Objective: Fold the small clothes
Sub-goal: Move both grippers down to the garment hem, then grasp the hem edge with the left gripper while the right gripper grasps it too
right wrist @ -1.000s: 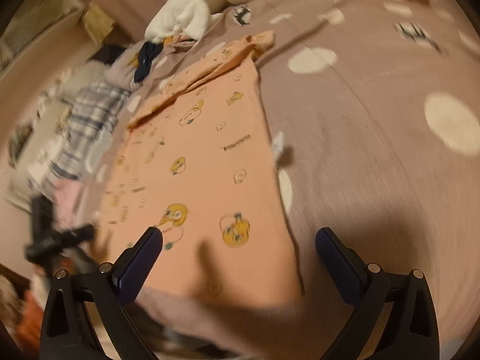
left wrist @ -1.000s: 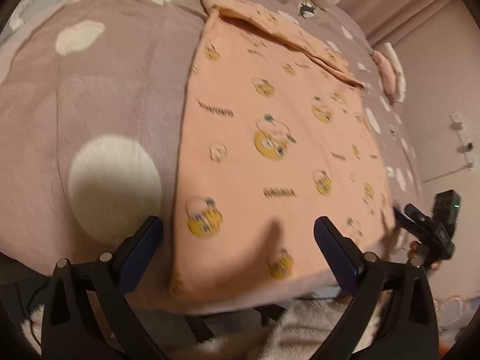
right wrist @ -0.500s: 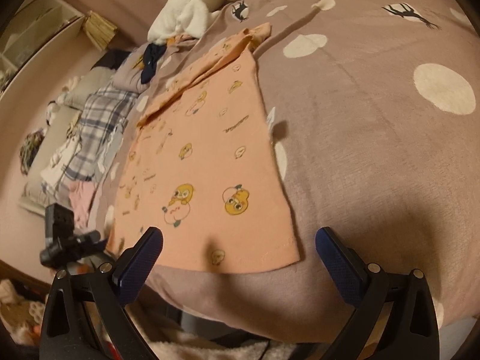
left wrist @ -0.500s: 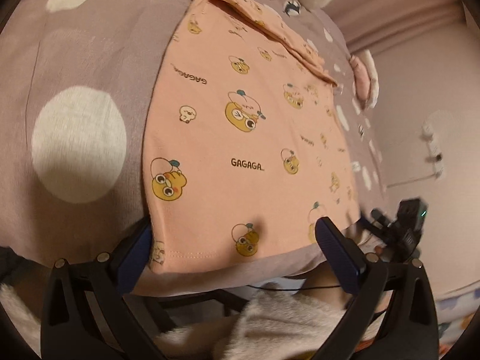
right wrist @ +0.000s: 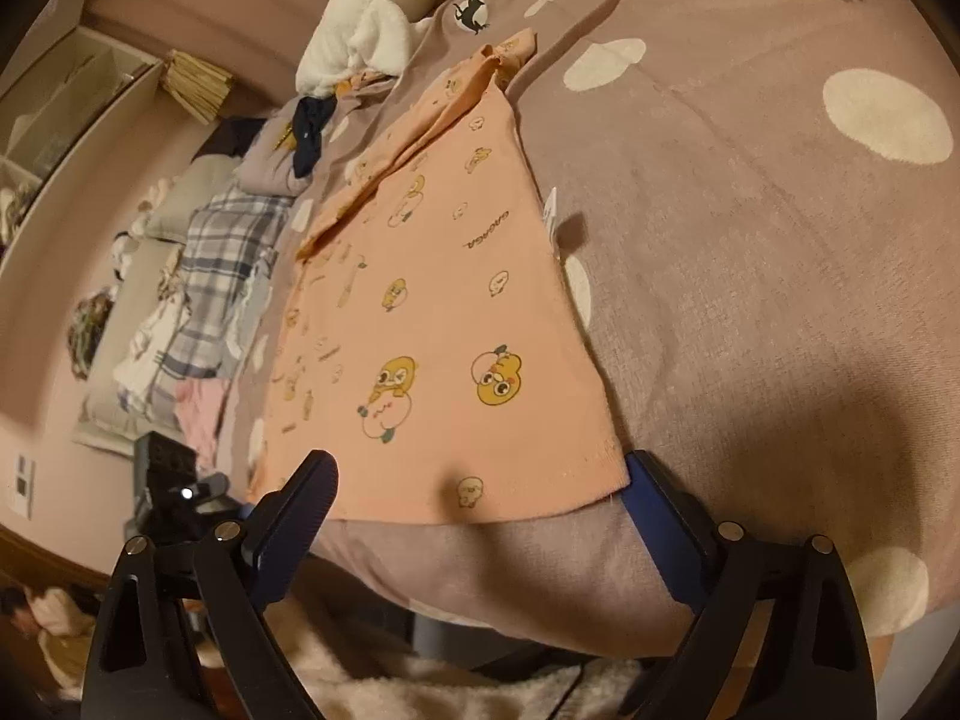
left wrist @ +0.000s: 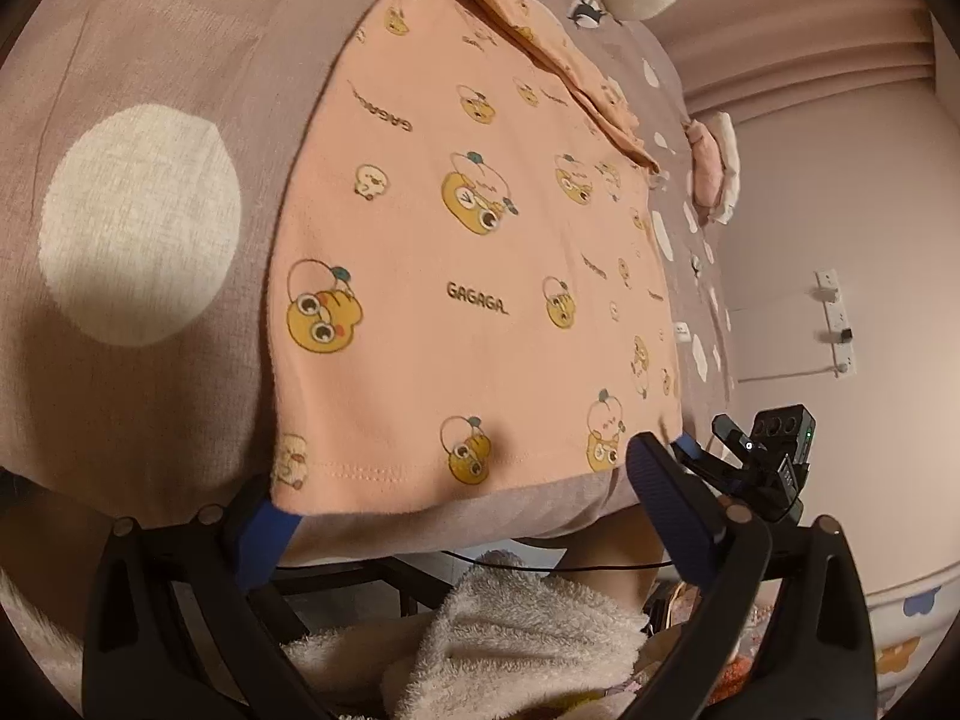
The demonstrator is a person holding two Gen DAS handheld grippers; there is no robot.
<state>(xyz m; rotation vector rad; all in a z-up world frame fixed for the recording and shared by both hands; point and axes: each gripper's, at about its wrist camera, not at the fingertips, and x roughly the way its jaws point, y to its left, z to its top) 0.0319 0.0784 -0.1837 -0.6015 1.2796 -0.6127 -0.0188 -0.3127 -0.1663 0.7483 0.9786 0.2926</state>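
Your peach shirt (left wrist: 480, 252) lies flat on the bed (left wrist: 138, 90), hem at 6 o'clock. Both claws straddle that hem to pinch its corners: left claw (left wrist: 462, 510) wide, right claw (right wrist: 480, 504) closing, pads not yet pressing cloth.

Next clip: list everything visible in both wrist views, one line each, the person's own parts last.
shirt: one, peach with cartoon prints, flat on the bed, hem at the near edge
bedspread: one, mauve with white dots, under the shirt
plush toy: one, white, beyond the shirt's far end
plaid cloth: one, blue-white, in a clothes heap beside the bed
power strip: one, white, on the wall
fleece sleeve: cream, below the bed edge
left claw: open, straddling the hem
right claw: closing, not yet pressing the hem
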